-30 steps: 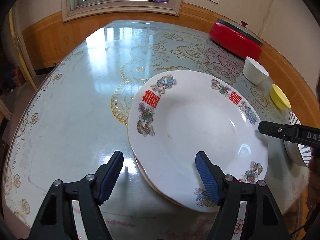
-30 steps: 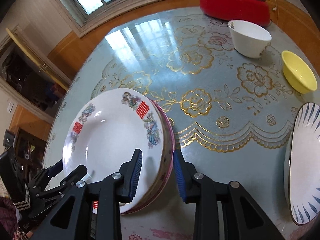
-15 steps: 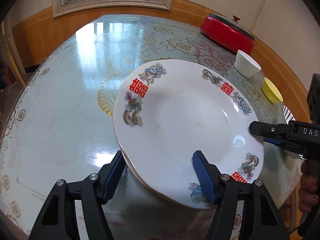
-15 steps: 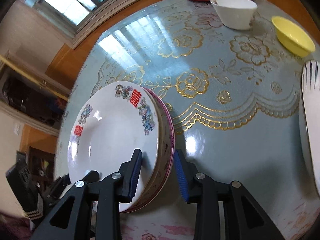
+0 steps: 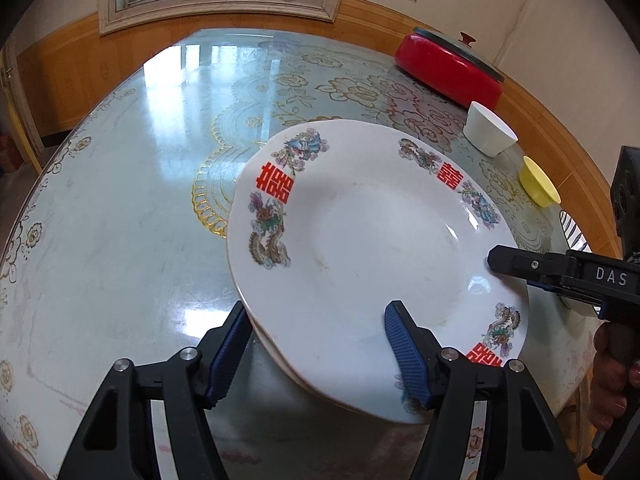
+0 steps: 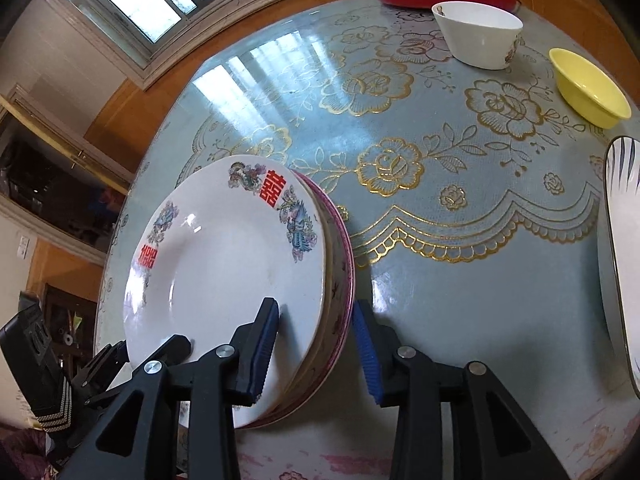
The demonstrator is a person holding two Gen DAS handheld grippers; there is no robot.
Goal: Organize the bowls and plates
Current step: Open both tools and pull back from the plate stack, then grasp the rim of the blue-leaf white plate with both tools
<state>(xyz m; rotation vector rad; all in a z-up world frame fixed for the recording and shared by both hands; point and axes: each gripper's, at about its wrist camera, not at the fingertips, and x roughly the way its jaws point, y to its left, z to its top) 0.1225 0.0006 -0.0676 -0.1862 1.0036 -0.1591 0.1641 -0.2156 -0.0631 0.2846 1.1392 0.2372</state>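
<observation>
A stack of plates (image 5: 360, 248) sits near the table's front edge; the top one is white with red characters and the lowest has a pink rim (image 6: 340, 280). My left gripper (image 5: 316, 320) straddles the stack's near-left rim, one finger (image 5: 228, 356) against the outer edge and the other above the plate's face, jaws wide. My right gripper (image 6: 316, 308) straddles the opposite rim with its jaws opening. Its inner pad lies by the top plate's face, and a gap shows between the outer pad (image 6: 366, 352) and the pink rim. A white bowl (image 6: 478, 34) and a yellow bowl (image 6: 590, 88) stand farther back.
A blue-striped plate (image 6: 624, 260) lies at the right edge of the table (image 5: 140, 200). A red lidded pot (image 5: 448, 72) stands at the back beside the white bowl (image 5: 490, 136) and yellow bowl (image 5: 540, 182). A hand (image 5: 612, 380) holds the right gripper (image 5: 520, 264).
The right gripper's jaws have widened, and its outer pad has come off the pink rim. The left jaws narrowed slightly, bringing the outer finger against the stack's edge.
</observation>
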